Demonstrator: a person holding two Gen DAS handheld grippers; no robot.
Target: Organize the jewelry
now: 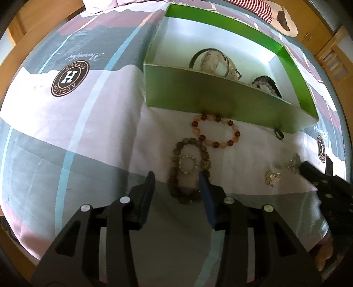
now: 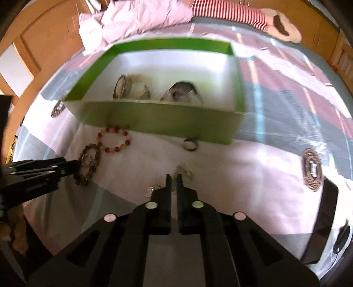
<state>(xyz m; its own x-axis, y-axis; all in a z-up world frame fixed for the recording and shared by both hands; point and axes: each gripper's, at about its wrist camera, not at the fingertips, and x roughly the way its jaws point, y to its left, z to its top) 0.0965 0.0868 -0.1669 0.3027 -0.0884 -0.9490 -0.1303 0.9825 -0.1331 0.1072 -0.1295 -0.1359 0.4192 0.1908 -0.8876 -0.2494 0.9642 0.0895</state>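
A green box [image 1: 220,92] [image 2: 158,117] stands on the bedsheet and holds bracelets and a watch. In front of it lie an orange bead bracelet [image 1: 215,131] [image 2: 114,139], a brown bead bracelet [image 1: 189,170] [image 2: 88,165] with a small rhinestone ring [image 1: 188,163] [image 2: 85,159] inside it, a dark ring [image 1: 279,133] [image 2: 190,144] and a silver earring [image 1: 272,177] [image 2: 152,189]. My left gripper [image 1: 176,176] is open over the brown bracelet and rhinestone ring. My right gripper [image 2: 174,177] is shut on a small pale silvery piece [image 2: 183,171].
The bedsheet [image 1: 88,123] has round brown logos [image 1: 70,78] [image 2: 312,168]. A crumpled pink quilt [image 2: 136,19] and a striped plush [image 2: 238,14] lie behind the box. A black device [image 2: 324,223] lies at the right. Wooden furniture surrounds the bed.
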